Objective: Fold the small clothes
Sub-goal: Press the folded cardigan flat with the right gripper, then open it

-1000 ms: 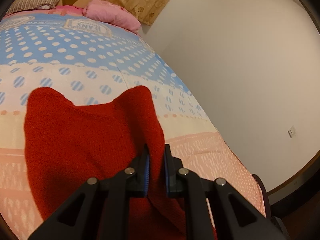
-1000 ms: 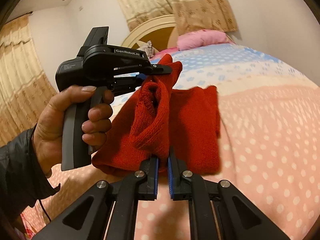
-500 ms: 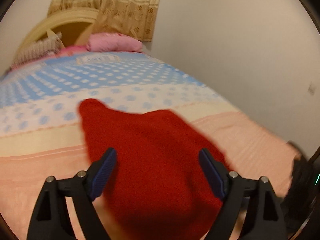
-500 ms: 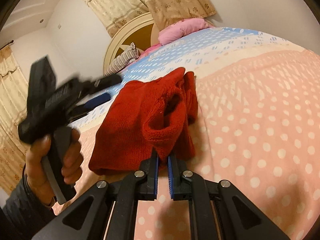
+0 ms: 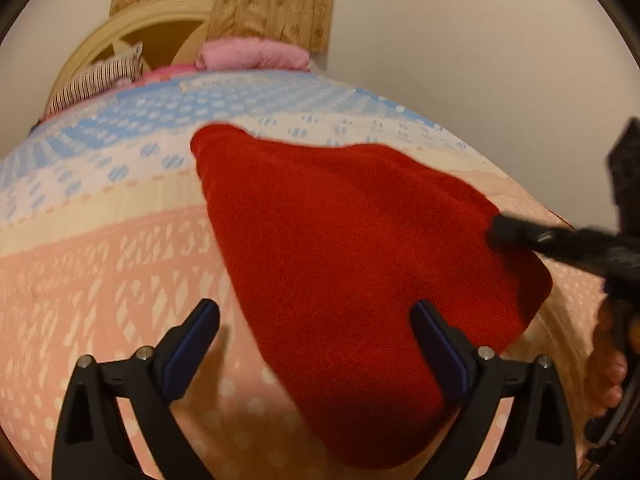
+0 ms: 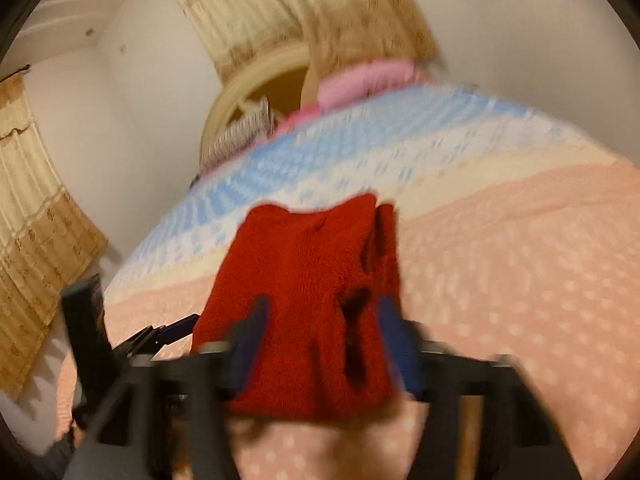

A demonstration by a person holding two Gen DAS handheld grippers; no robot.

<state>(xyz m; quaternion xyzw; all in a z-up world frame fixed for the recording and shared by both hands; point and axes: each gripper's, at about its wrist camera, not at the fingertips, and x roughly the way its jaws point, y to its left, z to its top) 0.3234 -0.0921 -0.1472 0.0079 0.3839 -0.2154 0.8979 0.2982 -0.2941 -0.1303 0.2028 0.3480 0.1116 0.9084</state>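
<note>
A red knit garment (image 5: 340,240) lies folded on the dotted pink and blue bedcover (image 5: 120,264). My left gripper (image 5: 314,312) hovers over its near end with the jaws spread wide and still opening; the pads touch nothing. In the blurred right wrist view, my right gripper (image 6: 324,312) has its jaws opening, with the near edge of the garment (image 6: 304,264) between them, and the pads do not look pressed on it. From the left wrist view the right gripper (image 5: 560,240) reaches the garment's right edge. The left gripper (image 6: 160,332) shows low left in the right wrist view.
A pink pillow (image 5: 256,54) and a striped pillow (image 5: 96,80) lie by the round headboard (image 5: 132,28) at the bed's far end. A bare wall (image 5: 480,60) runs along the bed's right side. A person's hand (image 5: 612,360) holds the right gripper.
The left gripper let go of the garment, opened wide and dropped lower. The garment fell flat onto the bed. The right gripper's jaws went from clamped on the knit edge to parted.
</note>
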